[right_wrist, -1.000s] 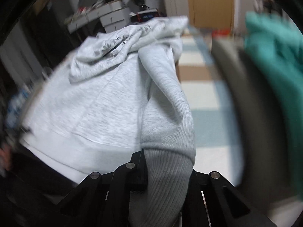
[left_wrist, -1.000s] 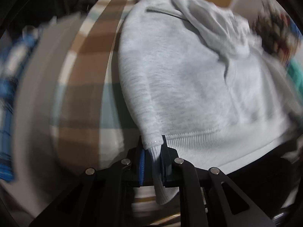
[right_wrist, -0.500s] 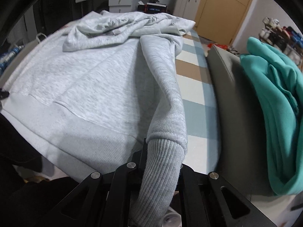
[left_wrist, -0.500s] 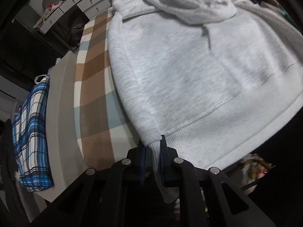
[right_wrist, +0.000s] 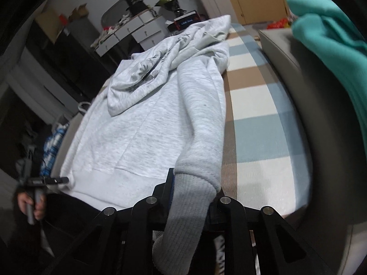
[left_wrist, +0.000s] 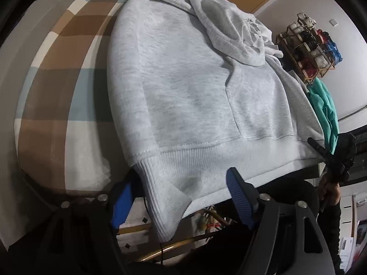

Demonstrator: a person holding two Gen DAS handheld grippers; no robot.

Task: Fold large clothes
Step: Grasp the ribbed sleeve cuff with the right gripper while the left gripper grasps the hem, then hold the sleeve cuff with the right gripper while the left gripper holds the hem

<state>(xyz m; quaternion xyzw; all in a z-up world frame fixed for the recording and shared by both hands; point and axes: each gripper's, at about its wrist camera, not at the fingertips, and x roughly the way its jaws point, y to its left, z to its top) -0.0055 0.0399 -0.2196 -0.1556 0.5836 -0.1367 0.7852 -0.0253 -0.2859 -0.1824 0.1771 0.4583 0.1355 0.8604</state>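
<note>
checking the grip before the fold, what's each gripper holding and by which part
The left gripper holds nothing: its jaws have just opened off the hoodie hem corner. The right gripper pinches the sleeve's ribbed cuff.

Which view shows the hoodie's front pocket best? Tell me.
The left wrist view: the front pocket on the grey hoodie shows with its slanted opening and stitched bottom edge. In the right wrist view only its faint outline shows.
</note>
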